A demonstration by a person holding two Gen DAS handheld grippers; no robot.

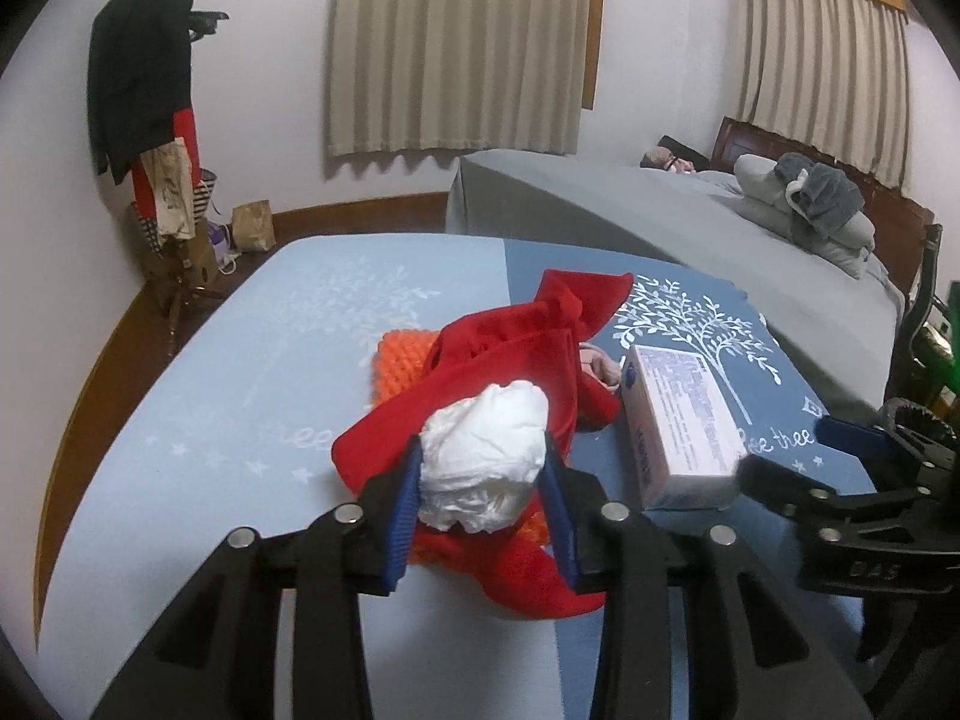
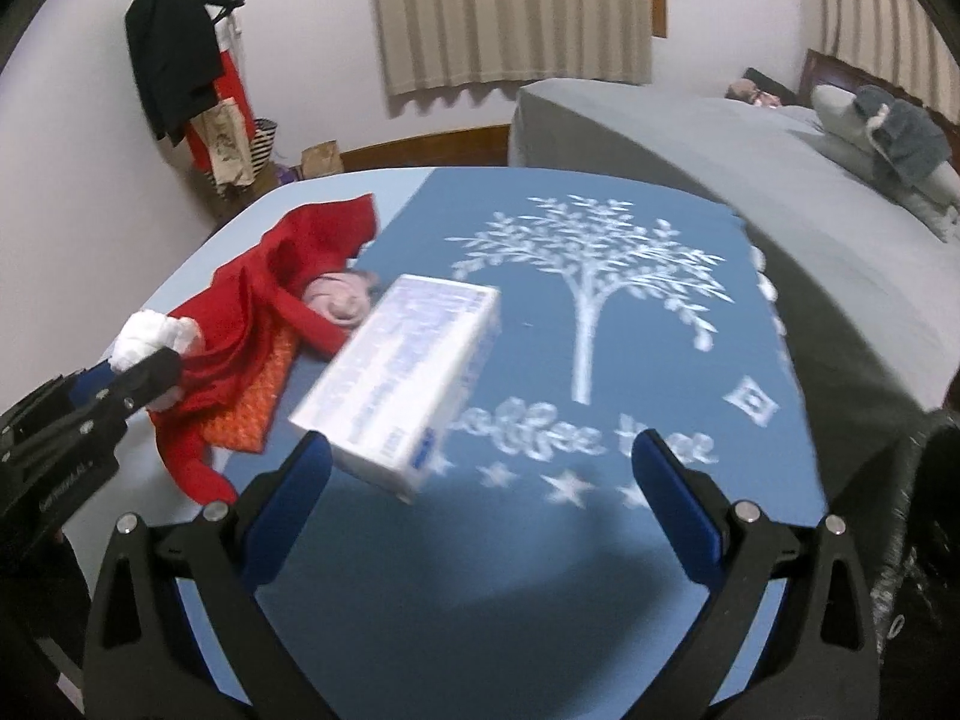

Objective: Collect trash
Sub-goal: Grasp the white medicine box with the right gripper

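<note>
My left gripper point(image 1: 483, 471) is shut on a crumpled white tissue wad point(image 1: 483, 456), held just above a red garment point(image 1: 516, 354). The wad also shows in the right wrist view point(image 2: 147, 339), between the left gripper's black fingers point(image 2: 141, 381). A white cardboard box point(image 1: 681, 420) lies on the blue bedspread point(image 1: 240, 390) right of the garment. In the right wrist view the box point(image 2: 402, 384) is blurred, near my right gripper's left finger. My right gripper point(image 2: 480, 468) is open and empty, also seen at the right of the left wrist view point(image 1: 780, 468).
An orange knitted cloth point(image 1: 399, 360) and a pinkish item point(image 2: 339, 300) lie under the red garment. A grey bed point(image 1: 690, 228) with pillows point(image 1: 804, 204) stands at the right. A coat rack point(image 1: 147, 96) with clothes and a paper bag point(image 1: 252, 225) are by the far wall.
</note>
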